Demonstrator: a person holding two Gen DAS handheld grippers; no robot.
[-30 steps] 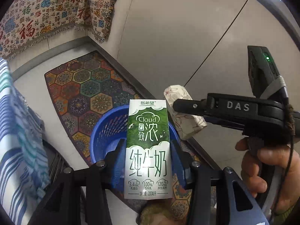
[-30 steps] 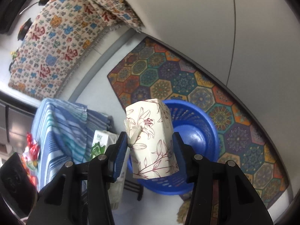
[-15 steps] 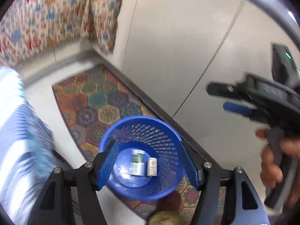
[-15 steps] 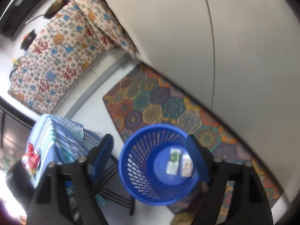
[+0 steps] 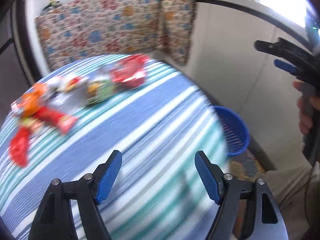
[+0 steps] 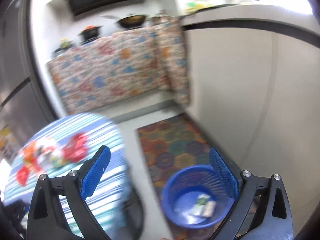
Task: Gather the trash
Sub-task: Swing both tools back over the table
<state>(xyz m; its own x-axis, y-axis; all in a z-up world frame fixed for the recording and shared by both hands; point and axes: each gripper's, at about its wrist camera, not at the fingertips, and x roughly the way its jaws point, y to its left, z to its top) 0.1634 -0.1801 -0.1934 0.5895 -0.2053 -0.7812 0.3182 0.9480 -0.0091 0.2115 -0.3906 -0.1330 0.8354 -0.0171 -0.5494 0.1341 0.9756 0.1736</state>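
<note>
My left gripper (image 5: 158, 173) is open and empty above the blue-striped tablecloth (image 5: 140, 140). Blurred trash wrappers lie at the table's far left: a red bag (image 5: 130, 74), a green packet (image 5: 100, 89) and orange-red wrappers (image 5: 38, 108). My right gripper (image 6: 160, 172) is open and empty, above the floor beside the table. The blue basket (image 6: 180, 182) stands on the floor under its right finger and holds the green milk carton (image 6: 201, 202) and the floral tissue pack (image 6: 210, 210). The basket (image 5: 234, 130) also shows past the table edge in the left wrist view.
A patterned rug (image 6: 176, 140) lies under the basket by a white cabinet wall (image 6: 240, 80). A patterned cloth (image 5: 112, 26) hangs over a counter behind the table, with pots (image 6: 132, 20) on top. The table's striped cloth (image 6: 104, 140) shows at lower left in the right wrist view.
Both grippers opened and dropped the milk carton and the tissue pack into the blue basket. Both then swung up and left, toward the striped table with the wrappers.
</note>
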